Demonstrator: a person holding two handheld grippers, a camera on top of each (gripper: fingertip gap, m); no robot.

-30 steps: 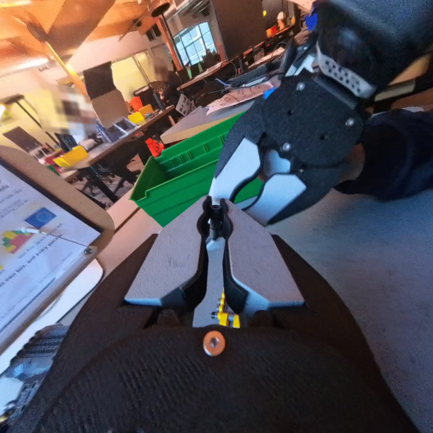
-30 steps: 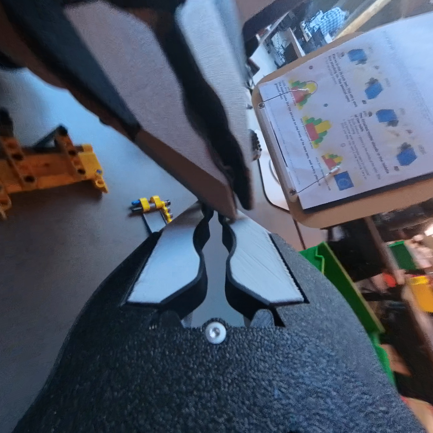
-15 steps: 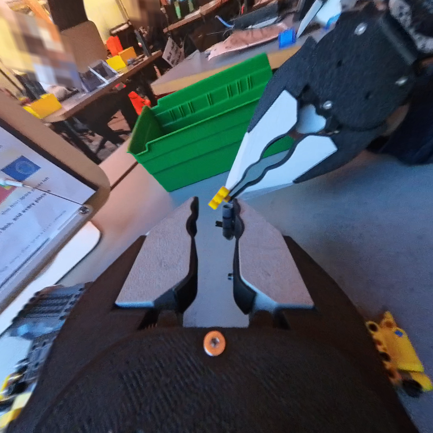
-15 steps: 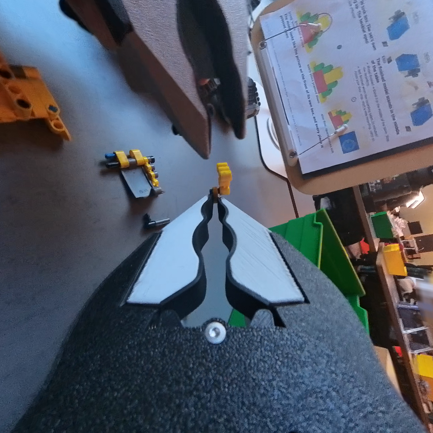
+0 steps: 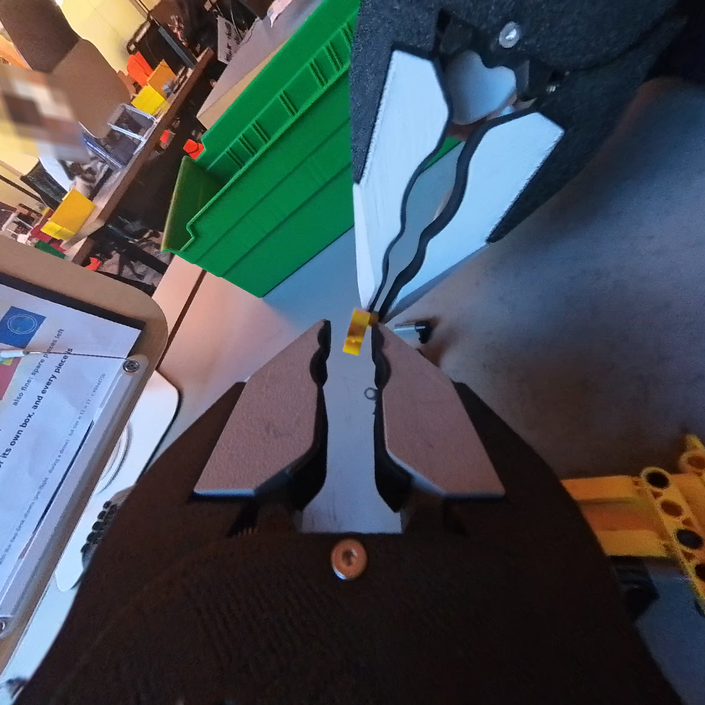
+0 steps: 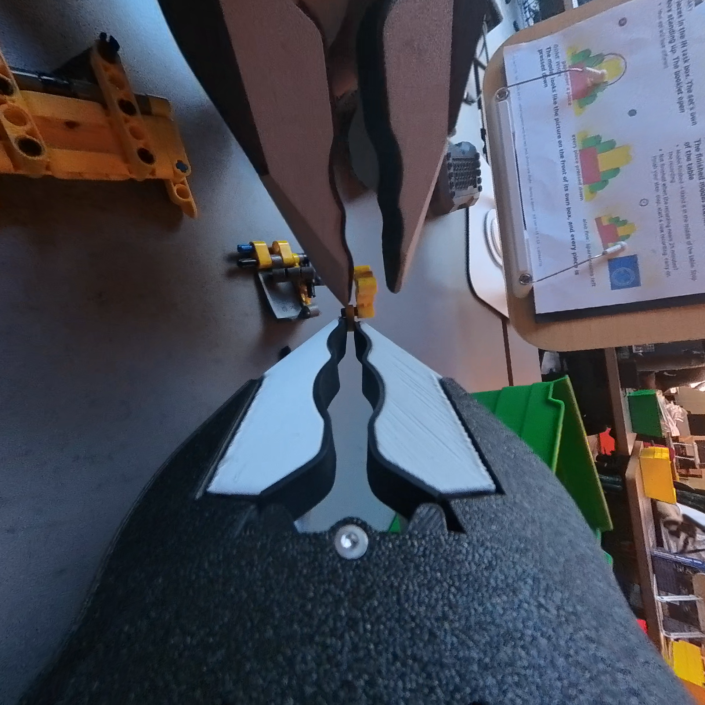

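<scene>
Left wrist view: the left gripper (image 5: 349, 335) stands released, its two brown fingers (image 5: 267, 416) spread apart. Between their tips hangs one small yellow connector piece (image 5: 356, 332), pinched at its far end by the right gripper (image 5: 375, 313), which reaches in from the upper right of the frame, clenched on it. One green bin (image 5: 267, 183) sits at upper centre on the grey surface (image 5: 572, 343), and one clipboard with a printed sheet (image 5: 57, 400) leans at the left edge. One yellow beam assembly (image 5: 648, 515) lies at the lower right.

In the right wrist view, the right gripper (image 6: 351, 324) grips the same piece (image 6: 364, 288) just at its tips. One small yellow and grey sub-assembly (image 6: 282, 274) lies left of centre, with the yellow beam assembly (image 6: 76, 133) at upper left.
</scene>
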